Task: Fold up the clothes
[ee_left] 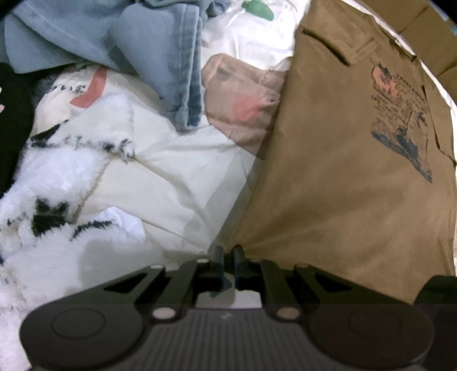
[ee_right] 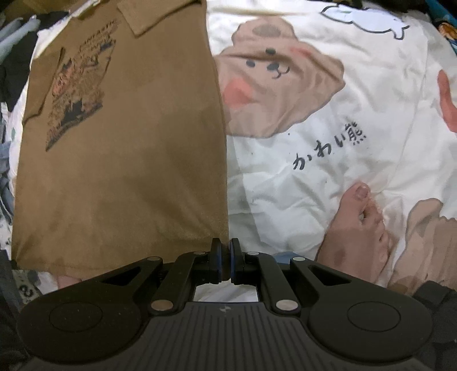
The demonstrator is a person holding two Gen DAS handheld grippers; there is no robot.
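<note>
Left gripper [ee_left: 227,252]: my jaws are pinched together on a bottom corner of the brown shirt [ee_left: 342,177]; the cloth fans out from the grip in tight creases. Right gripper [ee_right: 225,248]: clenched likewise on the shirt's [ee_right: 120,159] other bottom corner, right at its side edge.

The shirt lies spread on the bed, over a white sheet [ee_right: 314,177] printed with cartoon bears [ee_right: 274,80] and black script [ee_right: 328,148]. It is face up: collar [ee_right: 154,17] at the far end, a dark and orange print [ee_right: 77,97] on the chest. From the right wrist view its right edge runs straight from collar to gripper, and the cloth looks mostly flat.

In the left wrist view, other clothes lie heaped to the left of the shirt: a blue-grey garment [ee_left: 160,57] at the top, a white fluffy one with black marks [ee_left: 57,177] nearer me, and something black [ee_left: 11,120] at the left edge. The fluffy one is well apart from the shirt; sheet shows between them. A green patch [ee_left: 257,8] shows at the far end; I cannot tell what it is.

A bare foot [ee_right: 360,228] rests on the sheet, to the right of the right gripper, apart from the shirt. Cardboard boxes [ee_left: 422,40] stand beyond the shirt's far side.
</note>
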